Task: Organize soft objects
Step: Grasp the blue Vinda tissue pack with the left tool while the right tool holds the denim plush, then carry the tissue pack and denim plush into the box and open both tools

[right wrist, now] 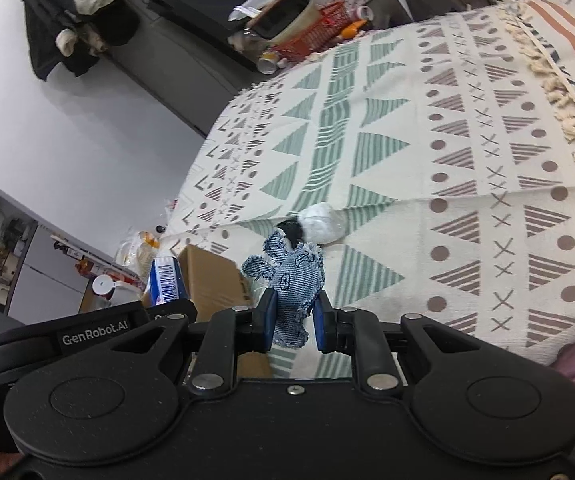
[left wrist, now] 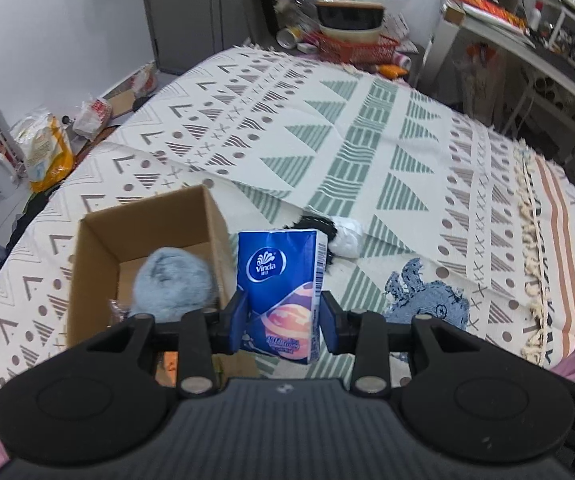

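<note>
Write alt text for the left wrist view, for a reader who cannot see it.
The left gripper holds a blue tissue pack upright above a patterned blanket. Just left of it stands an open cardboard box with a grey-blue fluffy ball inside; a denim toy shows to the right.

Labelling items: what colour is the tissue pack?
Blue with a pink-orange lower part, clearest in the left wrist view: tissue pack.
</note>
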`<state>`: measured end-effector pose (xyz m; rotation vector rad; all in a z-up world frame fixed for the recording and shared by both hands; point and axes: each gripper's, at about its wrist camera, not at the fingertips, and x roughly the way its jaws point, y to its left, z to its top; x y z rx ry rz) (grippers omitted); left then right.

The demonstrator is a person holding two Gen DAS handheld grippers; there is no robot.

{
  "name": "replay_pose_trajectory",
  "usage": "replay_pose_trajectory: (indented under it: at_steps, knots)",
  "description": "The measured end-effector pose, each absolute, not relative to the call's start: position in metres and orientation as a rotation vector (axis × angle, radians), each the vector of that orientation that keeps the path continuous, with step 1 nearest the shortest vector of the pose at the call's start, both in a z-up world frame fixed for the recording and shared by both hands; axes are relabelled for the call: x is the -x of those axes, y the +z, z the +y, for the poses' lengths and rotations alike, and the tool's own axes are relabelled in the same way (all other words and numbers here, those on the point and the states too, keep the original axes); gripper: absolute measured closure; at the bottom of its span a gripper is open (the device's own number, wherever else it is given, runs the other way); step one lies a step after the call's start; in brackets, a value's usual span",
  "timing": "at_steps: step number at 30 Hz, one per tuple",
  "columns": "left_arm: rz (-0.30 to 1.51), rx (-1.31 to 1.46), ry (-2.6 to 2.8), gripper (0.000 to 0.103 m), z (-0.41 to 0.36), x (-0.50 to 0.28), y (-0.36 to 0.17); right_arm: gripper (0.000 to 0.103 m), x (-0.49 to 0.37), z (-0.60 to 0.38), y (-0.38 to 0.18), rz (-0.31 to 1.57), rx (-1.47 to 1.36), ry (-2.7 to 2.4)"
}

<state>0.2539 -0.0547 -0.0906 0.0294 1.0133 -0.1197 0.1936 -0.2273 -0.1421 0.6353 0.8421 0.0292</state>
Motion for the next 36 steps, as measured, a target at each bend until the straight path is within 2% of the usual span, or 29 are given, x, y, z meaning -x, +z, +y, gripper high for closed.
replay_pose_trajectory:
  at_steps: [16,36]
  knots:
    - [0.941,0.092,-0.039,0.066,0.021,-0.257,-0.064,0.084,-0.205,-0.181,-0.115,0.821,-0.558,0.096]
    - [0.952,0.230,0.055,0.066,0.096,-0.275,-0.085,0.084,-0.252,-0.112,-0.113,0.873,-0.413,0.200]
